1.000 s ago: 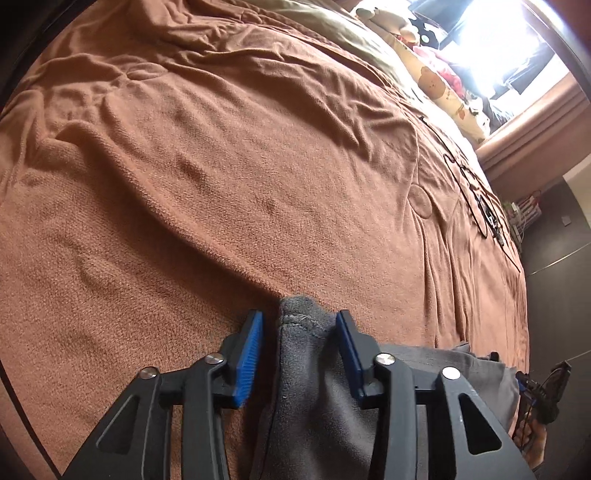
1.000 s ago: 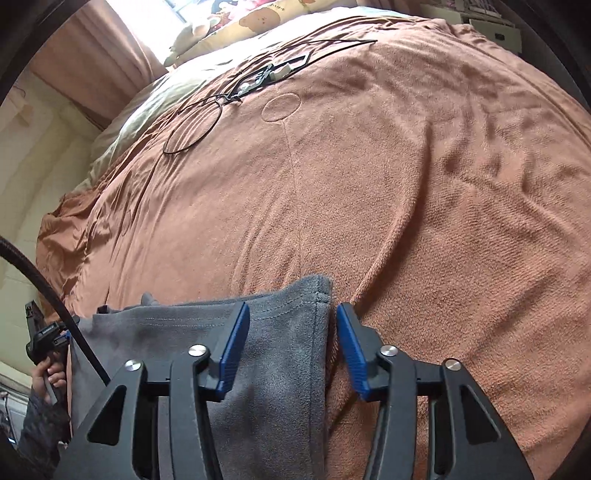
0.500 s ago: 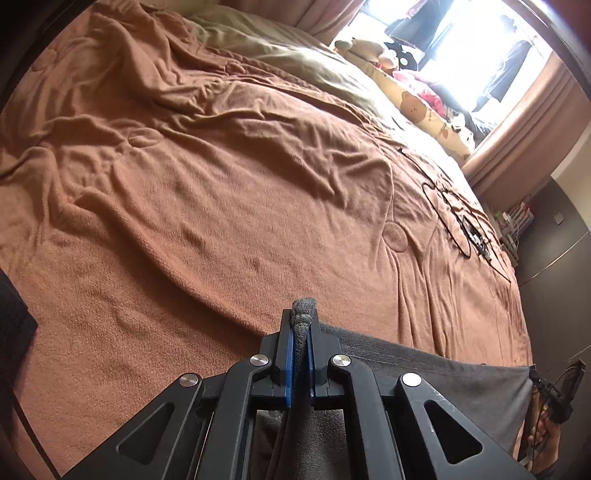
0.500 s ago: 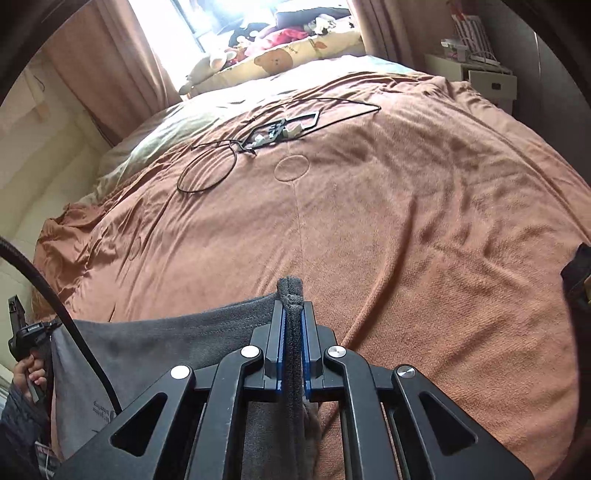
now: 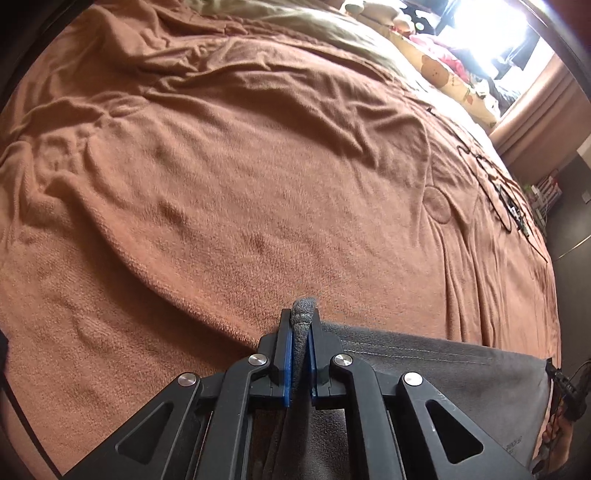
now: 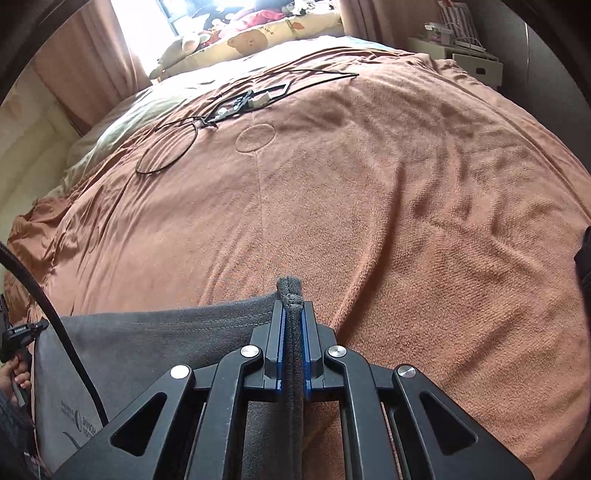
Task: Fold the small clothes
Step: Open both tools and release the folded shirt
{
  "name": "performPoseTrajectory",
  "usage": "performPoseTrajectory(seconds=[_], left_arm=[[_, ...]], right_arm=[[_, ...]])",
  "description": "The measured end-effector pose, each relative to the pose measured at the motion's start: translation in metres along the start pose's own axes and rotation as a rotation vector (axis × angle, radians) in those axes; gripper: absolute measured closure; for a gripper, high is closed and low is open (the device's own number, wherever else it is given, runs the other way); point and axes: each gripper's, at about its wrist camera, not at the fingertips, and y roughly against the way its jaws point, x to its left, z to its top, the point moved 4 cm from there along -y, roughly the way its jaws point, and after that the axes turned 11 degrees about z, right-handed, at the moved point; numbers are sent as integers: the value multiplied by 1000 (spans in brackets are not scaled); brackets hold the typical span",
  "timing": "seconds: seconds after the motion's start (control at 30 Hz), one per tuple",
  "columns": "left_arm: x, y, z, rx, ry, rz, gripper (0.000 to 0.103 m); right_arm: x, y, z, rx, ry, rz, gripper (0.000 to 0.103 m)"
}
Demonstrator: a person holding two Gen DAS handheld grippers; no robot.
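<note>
The grey garment (image 5: 443, 373) was stretched out above the near edge of the brown blanket (image 5: 258, 184), with its hemmed upper edge running nearly straight between the two grippers. The left gripper (image 5: 300, 325) was clamped onto one corner of that edge, the blue pads (image 5: 287, 362) pressed against the fabric and a small bunched tip of cloth standing out beyond the fingertips. The right gripper (image 6: 291, 306) was likewise closed onto the opposite corner of the garment (image 6: 147, 343), with a rolled nub of fabric protruding past its blue pads (image 6: 306, 354). In the right wrist view, white printed lettering (too small and inverted to read) appeared on the lower left portion of the garment. A black cable (image 6: 55, 325) crossed in front of the cloth on the left of that view, and a hand (image 6: 14, 376) holding a black grip showed at the left margin. The blanket was wrinkled and covered most of the bed, with a stitched circular mark (image 6: 255, 137) near its middle. Farther back, a thin black cord (image 6: 166, 155) lay in a loop on the blanket, joined to a tangle of small parts (image 6: 240, 105). A cream pillow with a bear print (image 6: 255, 38) lay at the head of the bed below a bright window (image 5: 487, 26), with pink curtains (image 6: 85, 62) to the side.
</note>
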Motion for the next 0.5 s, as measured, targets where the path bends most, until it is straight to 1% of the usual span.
performPoseTrajectory(seconds=[0.03, 0.07, 0.1, 0.13, 0.2, 0.3, 0.4, 0.5], left_arm=[[1, 2, 0, 3, 14, -8, 95], [2, 6, 0, -2, 19, -22, 92], [2, 11, -1, -7, 15, -29, 86], [3, 16, -2, -11, 11, -19, 77], [7, 26, -4, -23, 8, 0, 68], [13, 43, -12, -31, 9, -14, 68], [17, 57, -25, -31, -5, -12, 68], [20, 70, -41, -27, -13, -21, 68]], right_arm=[[1, 1, 0, 7, -6, 4, 95], [1, 4, 0, 6, -4, -3, 92], [1, 9, 1, -4, 1, -15, 80], [1, 16, 2, -17, 8, -32, 57], [2, 33, 3, -63, 19, -31, 36], [7, 55, -3, -78, 28, 10, 36], [14, 73, -16, -75, 64, -15, 36], [20, 88, -32, -55, 84, -15, 36]])
